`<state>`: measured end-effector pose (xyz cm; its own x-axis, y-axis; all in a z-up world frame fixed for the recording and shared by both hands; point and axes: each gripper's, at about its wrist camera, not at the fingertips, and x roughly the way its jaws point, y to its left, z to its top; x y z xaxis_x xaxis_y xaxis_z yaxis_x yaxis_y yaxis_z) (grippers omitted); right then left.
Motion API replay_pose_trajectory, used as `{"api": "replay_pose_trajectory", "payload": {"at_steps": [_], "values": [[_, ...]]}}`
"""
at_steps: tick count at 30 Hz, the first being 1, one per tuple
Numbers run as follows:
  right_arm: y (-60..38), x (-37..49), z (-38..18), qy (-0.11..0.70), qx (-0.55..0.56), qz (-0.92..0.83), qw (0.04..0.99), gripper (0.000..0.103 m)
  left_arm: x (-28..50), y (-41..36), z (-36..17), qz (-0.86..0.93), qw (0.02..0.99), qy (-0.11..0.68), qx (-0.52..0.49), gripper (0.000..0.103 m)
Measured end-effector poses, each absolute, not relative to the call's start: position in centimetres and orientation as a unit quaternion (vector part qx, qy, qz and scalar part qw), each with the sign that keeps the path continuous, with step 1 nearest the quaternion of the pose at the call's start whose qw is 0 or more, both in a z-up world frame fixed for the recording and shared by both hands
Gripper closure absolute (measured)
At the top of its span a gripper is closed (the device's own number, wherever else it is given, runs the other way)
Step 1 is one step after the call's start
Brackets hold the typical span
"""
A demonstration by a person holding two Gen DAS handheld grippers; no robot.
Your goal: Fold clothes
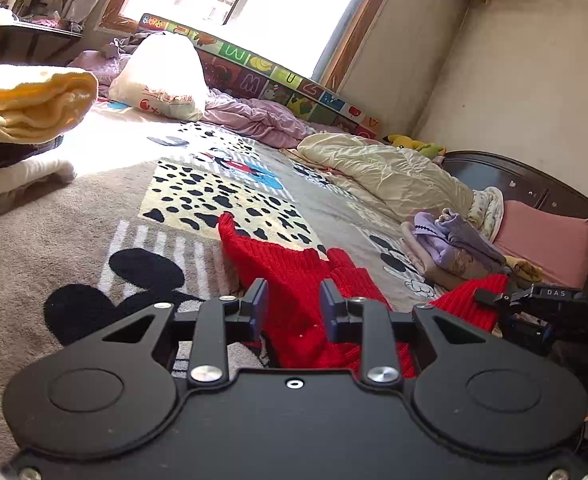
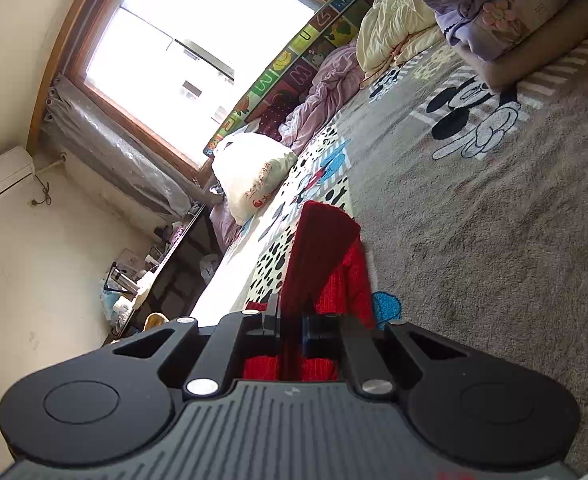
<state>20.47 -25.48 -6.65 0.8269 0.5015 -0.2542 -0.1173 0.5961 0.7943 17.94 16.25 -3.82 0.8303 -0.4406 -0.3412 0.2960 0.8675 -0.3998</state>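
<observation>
A red knitted sweater (image 1: 294, 280) lies on the cartoon-print blanket (image 1: 94, 216), one sleeve reaching toward the spotted patch. My left gripper (image 1: 294, 294) hovers open just above it, its blue-padded jaws spread with red knit showing between them. At the right edge of the left wrist view, the right gripper (image 1: 489, 298) grips the sweater's raised edge. In the right wrist view my right gripper (image 2: 290, 320) is shut on a fold of the red sweater (image 2: 325, 248), which stands up ahead of the fingers.
Folded purple and beige clothes (image 1: 453, 248) are stacked at the right. A cream quilt (image 1: 381, 172), pink bedding (image 1: 254, 116) and a white bag (image 1: 162, 76) lie behind. A yellow towel pile (image 1: 26, 100) sits left. Pink pillow (image 1: 545, 240) rests against the dark headboard.
</observation>
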Motion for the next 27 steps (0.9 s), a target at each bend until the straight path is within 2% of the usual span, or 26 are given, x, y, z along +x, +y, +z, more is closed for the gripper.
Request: {"api": "replay_pose_trajectory", "payload": {"at_steps": [9, 13, 20, 27], "values": [[-26.6, 20.3, -9.0, 0.248, 0.420, 0.176, 0.855, 0.092, 16.7, 10.3, -6.2, -0.276, 0.924, 0.257, -0.057, 0.077], [-27.1, 20.1, -9.6, 0.252, 0.422, 0.174, 0.853, 0.092, 16.6, 7.0, -8.7, -0.262, 0.915, 0.298, 0.074, 0.077], [-28.0, 19.9, -11.8, 0.268, 0.420, 0.175, 0.849, 0.092, 17.8, 10.0, -7.7, -0.252, 0.922, 0.294, -0.024, 0.076], [-28.8, 18.7, -13.9, 0.239, 0.424, 0.221, 0.845, 0.092, 22.9, 11.8, -7.2, -0.163, 0.937, 0.286, -0.117, 0.076]]}}
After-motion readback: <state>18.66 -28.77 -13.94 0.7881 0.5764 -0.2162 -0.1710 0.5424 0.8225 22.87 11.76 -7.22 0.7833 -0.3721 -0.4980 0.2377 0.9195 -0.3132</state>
